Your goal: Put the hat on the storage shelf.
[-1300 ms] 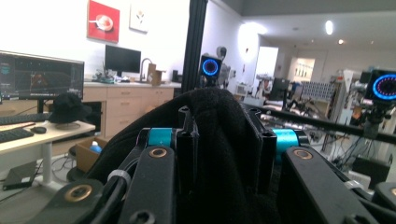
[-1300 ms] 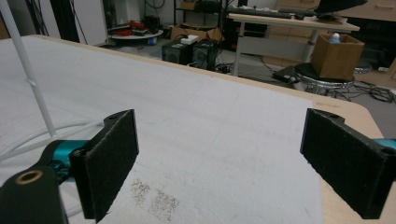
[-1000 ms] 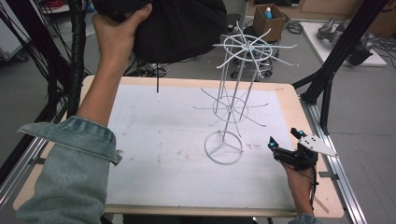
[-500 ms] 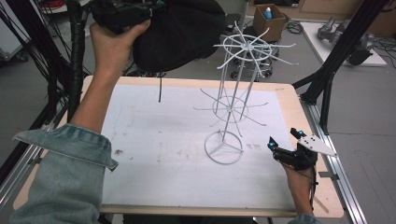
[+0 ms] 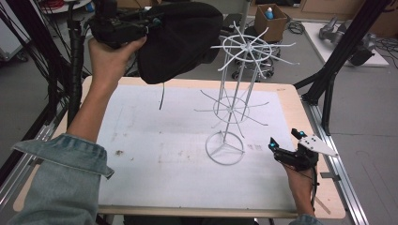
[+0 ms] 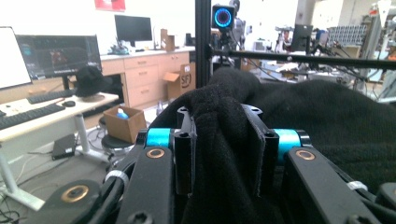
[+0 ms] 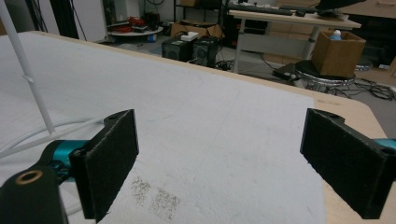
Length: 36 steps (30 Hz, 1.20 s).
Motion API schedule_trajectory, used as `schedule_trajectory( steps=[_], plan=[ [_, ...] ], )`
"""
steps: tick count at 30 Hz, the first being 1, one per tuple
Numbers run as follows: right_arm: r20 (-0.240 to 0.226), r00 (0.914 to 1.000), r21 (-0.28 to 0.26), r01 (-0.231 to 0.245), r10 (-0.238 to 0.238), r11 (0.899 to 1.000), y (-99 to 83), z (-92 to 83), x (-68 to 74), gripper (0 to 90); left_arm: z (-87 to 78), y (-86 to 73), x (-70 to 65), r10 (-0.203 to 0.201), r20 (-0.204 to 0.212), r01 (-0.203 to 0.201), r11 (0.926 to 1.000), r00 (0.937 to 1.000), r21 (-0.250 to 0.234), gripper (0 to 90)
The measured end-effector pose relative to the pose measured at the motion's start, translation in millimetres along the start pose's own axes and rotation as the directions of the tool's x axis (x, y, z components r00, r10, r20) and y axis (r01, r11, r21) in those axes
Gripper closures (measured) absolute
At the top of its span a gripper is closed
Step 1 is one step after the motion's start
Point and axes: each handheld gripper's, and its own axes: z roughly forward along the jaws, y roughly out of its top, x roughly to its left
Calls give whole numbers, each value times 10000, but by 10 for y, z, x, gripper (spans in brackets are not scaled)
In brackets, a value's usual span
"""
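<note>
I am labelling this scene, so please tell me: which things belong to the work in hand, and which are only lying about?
Part of the work:
- black hat, clamped in the left gripper
- white wire rack on the table
- right gripper, open, resting beside the rack's base

Lying about:
- cardboard box on the floor
- desk with keyboards

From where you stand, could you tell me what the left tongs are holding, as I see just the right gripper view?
Observer: The left tongs are shut on a fold of a black fabric hat.
Operator: Thank you; is it resting on the table?
Observer: No, it hangs in the air above the table's far edge, beside the top ring of the white wire rack.
Operator: And my right tongs?
Observer: The right tongs sit open, low by the rack's base ring.
</note>
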Motion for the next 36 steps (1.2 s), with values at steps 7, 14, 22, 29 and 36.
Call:
schedule_trajectory(
  steps=[7, 14, 22, 29, 36],
  plan=[
    [-26, 10000, 12, 5, -5, 10000, -1, 2, 0, 106, -12, -139, -37, 158, 393, -164, 9998, 9991, 133, 675],
    [-29, 10000, 8, 72, -72, 10000, 0, 8, -1, 106, -28, -270, -45, 145, 675, -156, 9998, 9976, 154, 670],
    [-26, 10000, 34, 3, -3, 10000, -1, 3, 1, 106, -47, -405, -40, 71, 656, -92, 9995, 9978, 318, 657],
    [-15, 10000, 6, 2, -2, 10000, -3, 8, -6, 106, -42, -489, -52, 22, 636, -51, 9990, 9980, 447, 640],
    [-39, 10000, 14, -32, 32, 10000, -6, 12, -6, 106, -52, -531, -41, -34, 572, 10, 9991, 9984, 419, 619]
  ],
)
